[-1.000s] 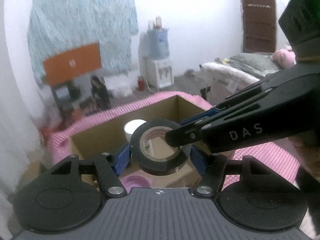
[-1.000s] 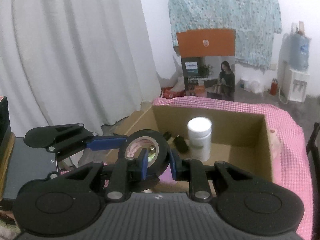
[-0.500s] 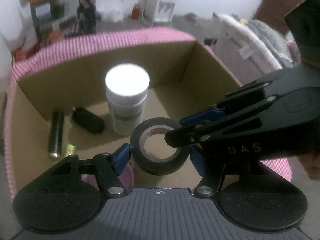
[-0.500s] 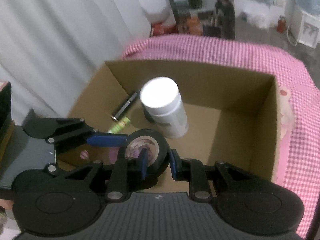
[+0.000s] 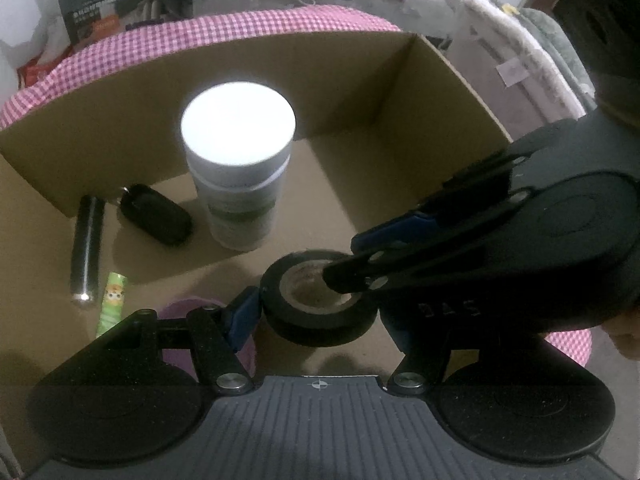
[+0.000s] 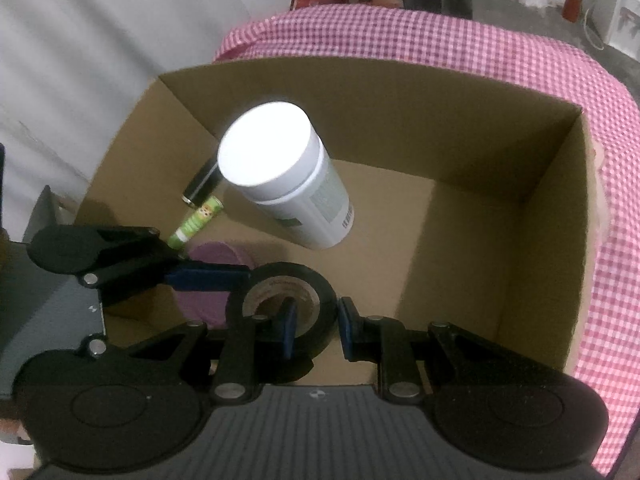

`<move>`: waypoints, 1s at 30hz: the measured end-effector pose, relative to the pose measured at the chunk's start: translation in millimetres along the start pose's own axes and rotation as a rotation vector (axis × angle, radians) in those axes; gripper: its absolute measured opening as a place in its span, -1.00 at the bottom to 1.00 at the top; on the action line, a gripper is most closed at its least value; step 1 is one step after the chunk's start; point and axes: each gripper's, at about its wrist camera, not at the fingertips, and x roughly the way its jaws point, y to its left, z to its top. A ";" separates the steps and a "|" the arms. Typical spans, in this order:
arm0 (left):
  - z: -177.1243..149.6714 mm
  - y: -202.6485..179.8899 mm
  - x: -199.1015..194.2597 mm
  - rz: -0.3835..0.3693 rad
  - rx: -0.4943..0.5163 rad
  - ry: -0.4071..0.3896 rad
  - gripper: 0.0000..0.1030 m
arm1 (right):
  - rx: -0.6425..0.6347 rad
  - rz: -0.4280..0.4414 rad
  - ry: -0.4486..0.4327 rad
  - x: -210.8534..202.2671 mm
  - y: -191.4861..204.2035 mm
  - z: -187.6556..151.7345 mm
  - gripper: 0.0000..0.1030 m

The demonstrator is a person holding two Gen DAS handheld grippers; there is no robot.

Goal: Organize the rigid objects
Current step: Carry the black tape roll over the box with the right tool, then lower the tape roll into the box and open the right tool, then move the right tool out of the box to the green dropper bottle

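The black tape roll [image 6: 282, 304] hangs just above the floor of the cardboard box [image 6: 536, 272], near its front edge, gripped from two sides. The right gripper [image 6: 314, 326] pinches the roll's wall, one finger inside the core and one outside. The left gripper [image 5: 320, 316] spans the roll's outer rim; its left pad touches the rim, but the right gripper hides its other finger, so its hold is probably a clamp.

From the roll, in the left wrist view, the white bottle [image 5: 240, 168] stands upright at 11 o'clock. The black fob [image 5: 156, 220], dark cylinder [image 5: 86, 248] and green tube [image 5: 112, 300] lie at 9 to 10 o'clock. A purple disc [image 6: 212, 280] lies beside the roll at 9 o'clock.
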 end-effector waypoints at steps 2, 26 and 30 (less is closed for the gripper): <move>0.5 0.7 1.9 -0.009 -0.010 0.009 0.26 | -0.004 -0.003 0.014 1.7 0.3 0.3 -0.53; -18.0 -7.4 -49.5 0.025 0.002 -0.193 0.65 | -0.047 -0.011 -0.145 -24.9 7.7 -9.5 -0.48; -27.3 -11.8 -73.4 0.033 0.016 -0.262 0.71 | -0.018 0.029 -0.229 -47.5 8.0 -20.3 -0.48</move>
